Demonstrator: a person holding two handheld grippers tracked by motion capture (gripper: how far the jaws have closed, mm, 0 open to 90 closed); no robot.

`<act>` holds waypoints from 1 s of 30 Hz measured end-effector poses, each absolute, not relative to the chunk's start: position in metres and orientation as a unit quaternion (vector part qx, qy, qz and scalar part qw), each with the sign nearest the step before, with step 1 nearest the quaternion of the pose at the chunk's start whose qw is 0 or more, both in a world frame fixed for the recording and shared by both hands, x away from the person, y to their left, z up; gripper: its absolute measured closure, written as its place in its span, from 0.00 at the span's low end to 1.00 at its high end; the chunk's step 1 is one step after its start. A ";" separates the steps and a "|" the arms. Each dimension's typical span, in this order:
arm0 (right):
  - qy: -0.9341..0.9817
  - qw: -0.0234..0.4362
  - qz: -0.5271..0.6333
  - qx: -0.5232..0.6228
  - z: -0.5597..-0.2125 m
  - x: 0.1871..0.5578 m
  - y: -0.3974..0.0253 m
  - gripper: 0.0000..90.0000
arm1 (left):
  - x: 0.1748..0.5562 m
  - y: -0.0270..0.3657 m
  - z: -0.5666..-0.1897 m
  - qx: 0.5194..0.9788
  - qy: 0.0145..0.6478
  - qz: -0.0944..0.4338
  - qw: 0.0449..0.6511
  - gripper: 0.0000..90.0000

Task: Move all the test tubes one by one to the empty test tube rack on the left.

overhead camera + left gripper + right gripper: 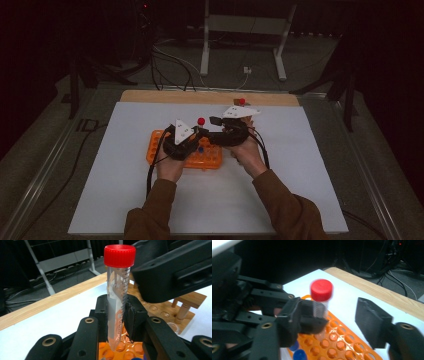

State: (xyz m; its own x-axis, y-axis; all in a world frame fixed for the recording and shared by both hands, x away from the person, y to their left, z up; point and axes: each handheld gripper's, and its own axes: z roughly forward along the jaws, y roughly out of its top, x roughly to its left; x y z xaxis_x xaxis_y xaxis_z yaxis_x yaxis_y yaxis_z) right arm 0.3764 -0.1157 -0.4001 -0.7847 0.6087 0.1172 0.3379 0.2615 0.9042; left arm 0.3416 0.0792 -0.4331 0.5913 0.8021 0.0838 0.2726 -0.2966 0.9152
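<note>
Up close, red-capped tube [117, 302] pinched in left tool [117, 315], tip hidden; right tool [337, 322] wide, blurred.

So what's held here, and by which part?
The left tongs grip a red-capped centrifuge tube around its lower body, above the orange rack; the right tongs are open.

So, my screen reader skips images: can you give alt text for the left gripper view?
The left tongs grip a clear tube with a red cap, upright above an orange rack. The right tongs loom close beside the cap; a wooden rack stands behind.
</note>
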 end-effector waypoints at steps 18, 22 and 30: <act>0.778 0.182 0.495 0.342 -0.415 0.376 -0.150 0.02 | 0.330 0.110 -0.442 0.731 0.391 0.261 0.495 0.83; 0.775 0.190 0.496 0.343 -0.415 0.374 -0.156 0.00 | 0.327 0.114 -0.447 0.729 0.397 0.255 0.497 0.83; 0.772 0.190 0.496 0.349 -0.418 0.373 -0.165 0.00 | 0.321 0.118 -0.458 0.729 0.405 0.239 0.498 0.83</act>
State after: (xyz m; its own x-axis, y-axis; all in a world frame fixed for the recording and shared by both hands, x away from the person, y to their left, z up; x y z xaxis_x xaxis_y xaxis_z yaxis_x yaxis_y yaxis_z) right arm 0.3732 -0.1650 -0.4180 -0.6838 0.7278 0.0524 0.3504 0.2645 0.8985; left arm 0.3214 0.1183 -0.4580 0.5576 0.8283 -0.0548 0.3524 -0.1765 0.9190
